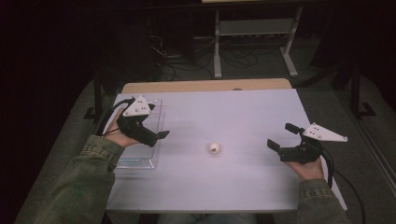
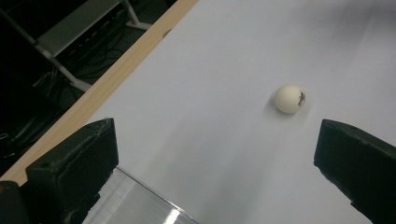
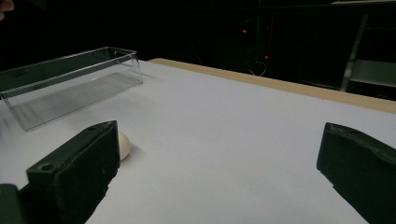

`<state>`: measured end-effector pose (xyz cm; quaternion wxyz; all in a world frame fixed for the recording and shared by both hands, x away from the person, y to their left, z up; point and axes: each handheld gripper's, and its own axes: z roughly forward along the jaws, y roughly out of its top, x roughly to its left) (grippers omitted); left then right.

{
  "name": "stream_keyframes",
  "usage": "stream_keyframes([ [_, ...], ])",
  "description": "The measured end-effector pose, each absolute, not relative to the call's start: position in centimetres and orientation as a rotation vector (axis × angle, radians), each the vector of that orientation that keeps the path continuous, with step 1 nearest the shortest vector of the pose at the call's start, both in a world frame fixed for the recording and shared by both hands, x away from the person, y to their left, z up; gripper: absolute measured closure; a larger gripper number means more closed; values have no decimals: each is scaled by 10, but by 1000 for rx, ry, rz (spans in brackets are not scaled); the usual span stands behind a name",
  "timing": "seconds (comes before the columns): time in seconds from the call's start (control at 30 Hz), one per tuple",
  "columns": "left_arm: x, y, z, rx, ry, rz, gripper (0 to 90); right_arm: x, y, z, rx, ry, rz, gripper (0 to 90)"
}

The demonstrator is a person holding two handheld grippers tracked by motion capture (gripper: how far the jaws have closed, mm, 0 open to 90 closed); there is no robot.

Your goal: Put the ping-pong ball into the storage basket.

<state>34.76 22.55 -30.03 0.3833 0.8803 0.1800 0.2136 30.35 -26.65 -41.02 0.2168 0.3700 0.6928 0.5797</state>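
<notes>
At mid-table, a white ball lies free between the left gripper, jaws wide over a clear tray, and the right gripper, likewise wide

Dark room, cables on floor

Olive denim sleeves, black claws w/ grey triangular plates, black cables

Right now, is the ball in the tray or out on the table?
Out. The ball sits on the bare table, apart from the clear tray at its left.
</notes>
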Motion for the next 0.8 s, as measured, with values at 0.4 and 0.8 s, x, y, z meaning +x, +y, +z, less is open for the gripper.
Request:
stream_keyframes([
  [0.4, 362, 207, -305, 2306, 417, 490, 0, 304, -266, -410, 1024, 1920, 1609, 0],
  [0.8, 375, 189, -294, 2364, 358, 478, 0, 304, -267, -410, 1025, 1919, 1611, 0],
])
